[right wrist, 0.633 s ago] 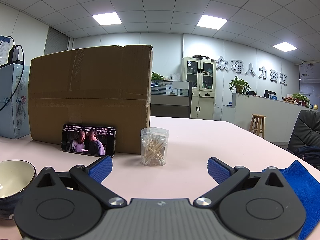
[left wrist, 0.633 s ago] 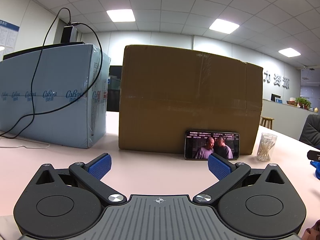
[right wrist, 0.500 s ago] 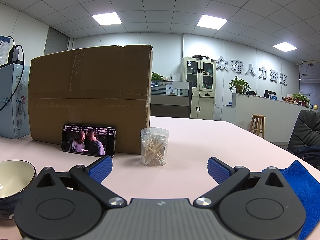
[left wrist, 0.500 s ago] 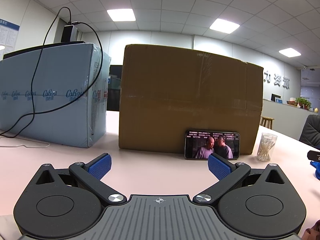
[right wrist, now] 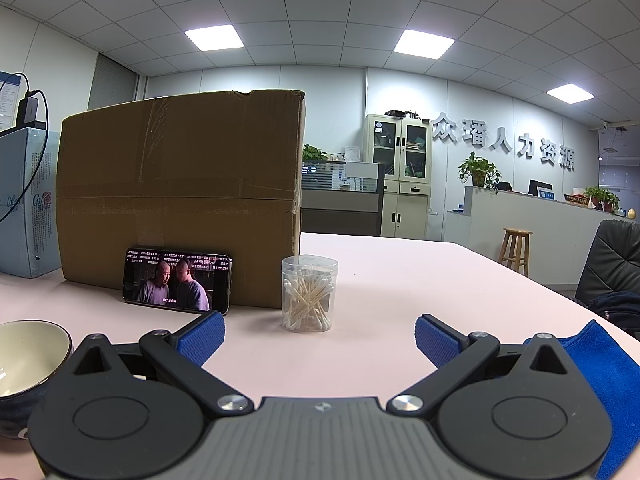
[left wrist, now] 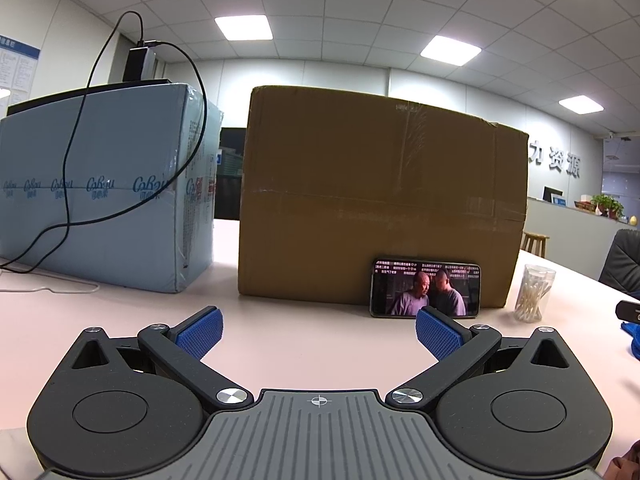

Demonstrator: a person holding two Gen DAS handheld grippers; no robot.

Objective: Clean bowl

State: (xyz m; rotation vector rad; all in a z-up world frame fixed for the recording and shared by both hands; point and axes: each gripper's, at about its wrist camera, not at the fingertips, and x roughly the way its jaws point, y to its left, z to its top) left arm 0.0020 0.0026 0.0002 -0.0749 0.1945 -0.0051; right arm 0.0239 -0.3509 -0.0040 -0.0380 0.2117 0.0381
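A dark-glazed bowl (right wrist: 28, 360) with a cream inside stands on the pink table at the far left of the right wrist view, partly behind the gripper's body. A blue cloth (right wrist: 612, 384) lies at the right, beside and behind the right gripper. My right gripper (right wrist: 319, 338) is open low over the table, nothing between its blue pads. My left gripper (left wrist: 318, 330) is also open and holds nothing; the bowl is not in its view, only a sliver of the blue cloth (left wrist: 633, 340) at the right edge.
A large cardboard box (left wrist: 380, 200) stands ahead with a phone (left wrist: 426, 288) leaning on it, screen lit. A clear jar of cotton swabs (right wrist: 309, 294) stands right of the phone. A pale blue wrapped carton (left wrist: 104, 208) with a black cable is at the left.
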